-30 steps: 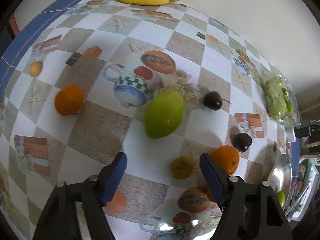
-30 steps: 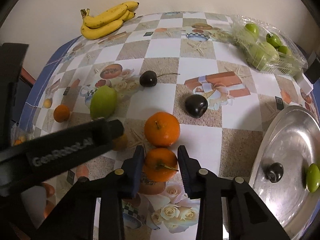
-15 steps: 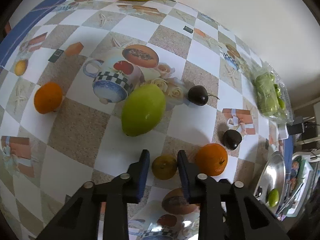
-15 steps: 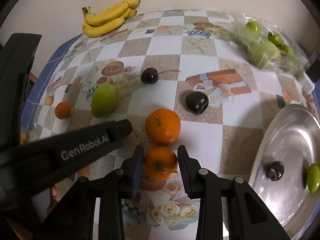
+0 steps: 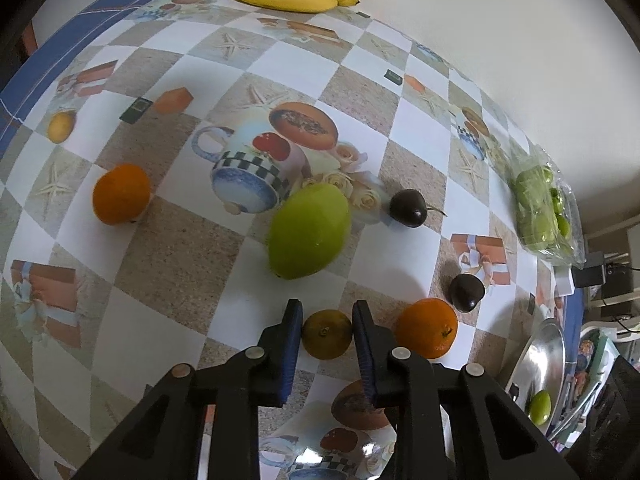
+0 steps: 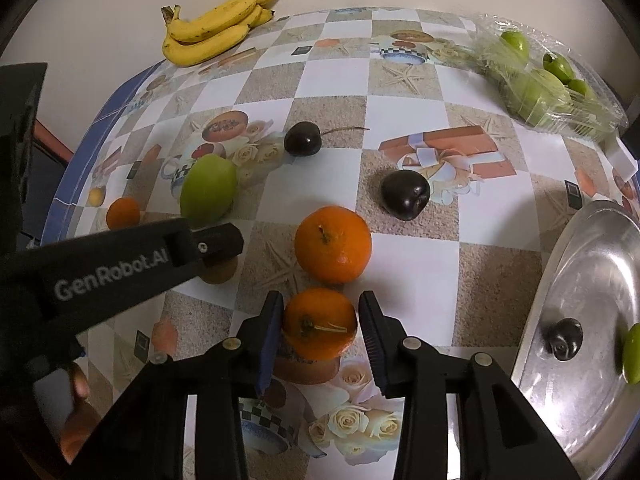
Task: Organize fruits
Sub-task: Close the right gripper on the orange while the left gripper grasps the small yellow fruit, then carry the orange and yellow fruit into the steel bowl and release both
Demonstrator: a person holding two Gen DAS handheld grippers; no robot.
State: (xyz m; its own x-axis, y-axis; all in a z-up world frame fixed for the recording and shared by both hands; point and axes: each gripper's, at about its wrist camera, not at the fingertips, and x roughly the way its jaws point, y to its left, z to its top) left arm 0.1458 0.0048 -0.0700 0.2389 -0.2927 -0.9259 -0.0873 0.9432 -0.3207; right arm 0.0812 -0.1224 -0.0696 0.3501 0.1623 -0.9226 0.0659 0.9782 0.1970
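Note:
My left gripper point(image 5: 326, 330) is shut on a small yellow-brown fruit point(image 5: 327, 334) on the patterned tablecloth. My right gripper point(image 6: 320, 326) is shut on a small orange point(image 6: 319, 323) with a stem. A bigger orange point(image 6: 333, 244) lies just beyond it and also shows in the left wrist view point(image 5: 427, 328). A green mango point(image 5: 309, 236), two dark plums point(image 5: 408, 208) point(image 5: 466, 292) and another orange point(image 5: 120, 194) lie around. A steel plate point(image 6: 592, 280) at the right holds a dark plum point(image 6: 565, 338) and a green fruit point(image 6: 632, 354).
A bunch of bananas point(image 6: 216, 28) lies at the table's far edge by the wall. A plastic bag of green fruit point(image 6: 544, 84) sits at the far right. The left gripper's body point(image 6: 120, 268) crosses the right wrist view on the left.
My left gripper closed from wide open onto the small yellow-brown fruit. My right gripper stayed shut on the small orange and barely moved.

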